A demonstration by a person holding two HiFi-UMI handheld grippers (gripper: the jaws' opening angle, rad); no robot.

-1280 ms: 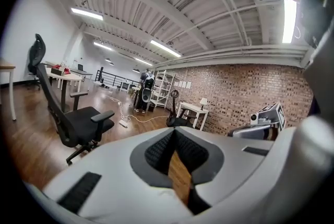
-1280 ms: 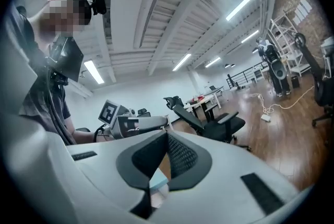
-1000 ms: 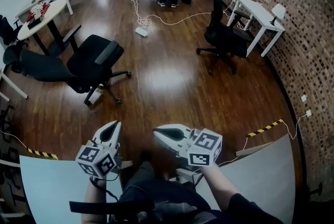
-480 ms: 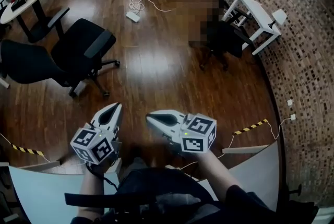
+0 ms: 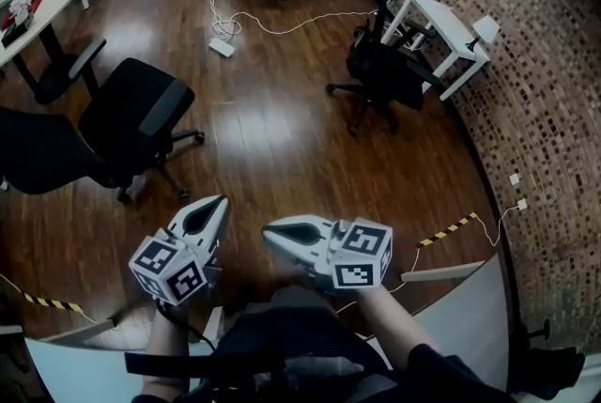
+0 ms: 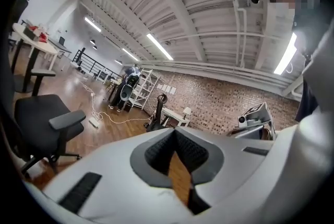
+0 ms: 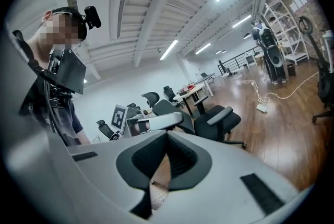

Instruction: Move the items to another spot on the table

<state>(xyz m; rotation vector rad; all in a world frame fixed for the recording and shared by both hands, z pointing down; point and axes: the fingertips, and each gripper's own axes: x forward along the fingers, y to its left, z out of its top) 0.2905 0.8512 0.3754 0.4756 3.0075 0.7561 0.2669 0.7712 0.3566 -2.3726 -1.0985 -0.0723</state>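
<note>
Your pale tabletop [image 5: 470, 321] shows only in the lower corners of the head view, curving round you. Beyond it lies the dark wood floor [image 5: 272, 138]. On the floor, two black chairs [image 5: 131, 124] stand at the left, and a third chair [image 5: 380, 72] stands beside a white desk [image 5: 441, 25] at the upper right. A power strip [image 5: 222, 47] and a white cable [image 5: 272, 30] lie near the top centre. Striped tape [image 5: 453, 228] lies just past the tabletop at the right.

No legible text, labels or numbers anywhere in view.
</note>
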